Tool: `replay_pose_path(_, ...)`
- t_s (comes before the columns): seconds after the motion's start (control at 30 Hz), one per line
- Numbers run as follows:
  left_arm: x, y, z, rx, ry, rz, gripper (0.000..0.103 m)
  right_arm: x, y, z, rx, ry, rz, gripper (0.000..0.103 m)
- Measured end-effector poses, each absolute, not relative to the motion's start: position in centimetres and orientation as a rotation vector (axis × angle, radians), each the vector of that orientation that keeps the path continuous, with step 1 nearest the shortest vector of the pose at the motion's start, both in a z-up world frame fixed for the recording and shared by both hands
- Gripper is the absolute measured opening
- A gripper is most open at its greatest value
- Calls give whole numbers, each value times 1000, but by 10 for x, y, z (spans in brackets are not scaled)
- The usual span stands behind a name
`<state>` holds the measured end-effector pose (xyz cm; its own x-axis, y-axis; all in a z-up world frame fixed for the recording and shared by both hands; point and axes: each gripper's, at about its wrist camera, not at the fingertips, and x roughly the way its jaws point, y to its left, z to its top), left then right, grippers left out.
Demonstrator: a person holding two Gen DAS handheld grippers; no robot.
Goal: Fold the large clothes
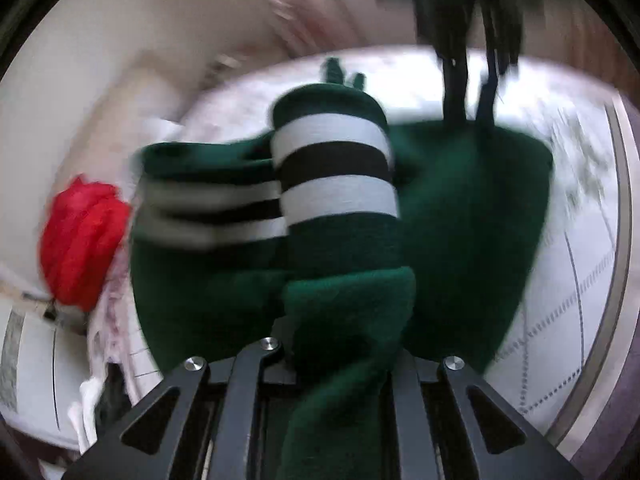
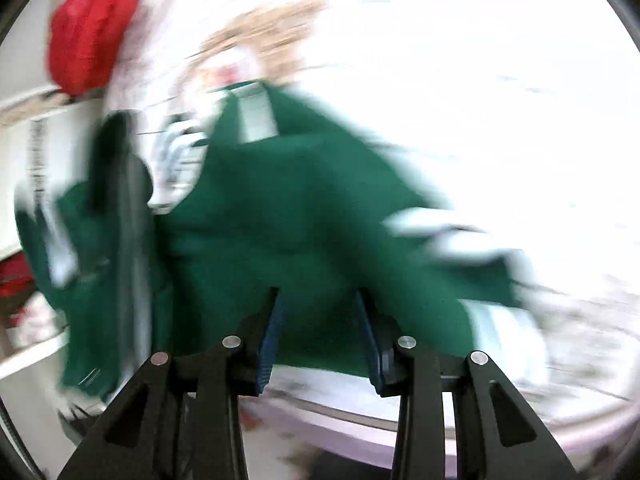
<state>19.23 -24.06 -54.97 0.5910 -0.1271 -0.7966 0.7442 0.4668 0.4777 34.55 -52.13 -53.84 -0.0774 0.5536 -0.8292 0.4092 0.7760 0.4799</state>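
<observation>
A dark green sweater with white and black sleeve stripes lies spread on the bed. One striped sleeve is lifted toward the camera, and its green cloth bunches between the jaws of my left gripper, which is shut on it; the fingertips are buried in the fabric. My right gripper has its blue pads apart over the near edge of the sweater, with no pad seen pressing the cloth. In the left wrist view the right gripper stands at the sweater's far edge. The right wrist view is badly blurred.
The bed's white patterned cover surrounds the sweater, with the bed edge just below my right gripper. A red bundle sits at the left, red bundle in the other view too. White furniture stands beside the bed.
</observation>
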Motion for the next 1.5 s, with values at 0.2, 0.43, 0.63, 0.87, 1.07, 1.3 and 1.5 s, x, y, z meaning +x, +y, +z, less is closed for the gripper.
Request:
replay_pose_path(0.2,206,-250,-553,861,867,-522,13,321,-568,-520,683,1672,103,52)
replay_pose_path(0.43,233,-190,-505,382,1012,-451,69,353,-520,-492,785,1516,351,78)
replay_pose_path(0.63,227,-149,-496,0,1086,-374,77,424,-439,-535,764,1568,504,84)
replay_pose_path(0.87,188,-122,-483,-284,1090,-300,78,471,-396,-609,924,1670,529,89)
replay_pose_path(1.07,173,-101,-470,-385,1071,-183,78,462,-378,-590,890,1587,460,12)
replay_pose_path(1.3,195,-119,-449,-231,1056,-154,78,381,-407,-571,782,1673,276,14)
replay_pose_path(1.5,221,-176,-457,-130,1143,-200,78,367,-447,-568,948,1633,278,59)
